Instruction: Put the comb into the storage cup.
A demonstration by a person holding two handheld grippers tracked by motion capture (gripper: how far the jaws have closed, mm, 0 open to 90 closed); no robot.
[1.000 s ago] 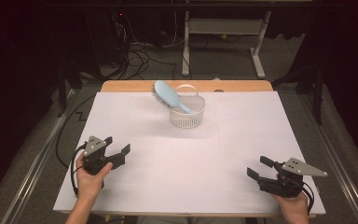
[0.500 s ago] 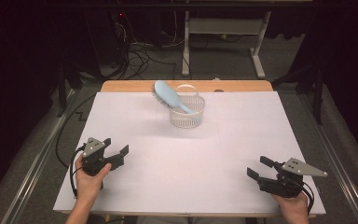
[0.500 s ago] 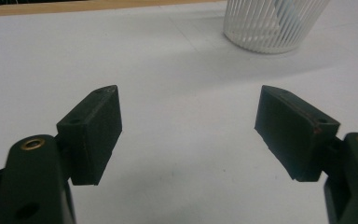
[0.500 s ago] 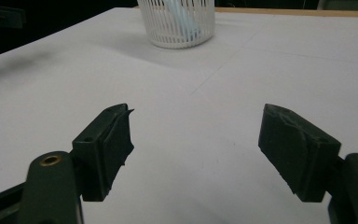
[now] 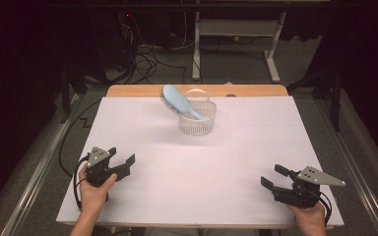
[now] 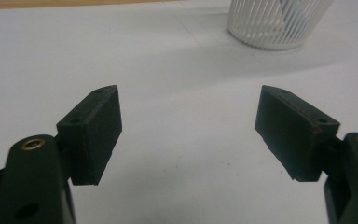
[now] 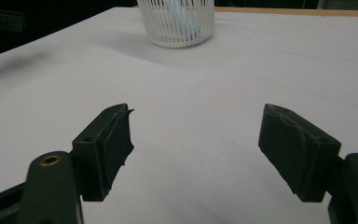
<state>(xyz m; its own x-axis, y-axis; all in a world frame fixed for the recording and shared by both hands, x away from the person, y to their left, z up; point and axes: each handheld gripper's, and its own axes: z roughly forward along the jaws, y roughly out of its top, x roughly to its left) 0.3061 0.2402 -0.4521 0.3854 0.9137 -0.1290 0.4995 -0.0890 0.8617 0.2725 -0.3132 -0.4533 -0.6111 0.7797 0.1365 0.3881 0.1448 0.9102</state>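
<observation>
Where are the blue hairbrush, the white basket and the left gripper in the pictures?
blue hairbrush [image 5: 176, 100]: high view, on the back of its head.
white basket [image 5: 197, 125]: high view, on its front wall.
left gripper [image 5: 124, 158]: high view, midway between the tips of its open jaws.

We are drawing the left gripper very slightly back toward the near edge of the table, so that it is sitting a touch lower in the high view than a second ago.
</observation>
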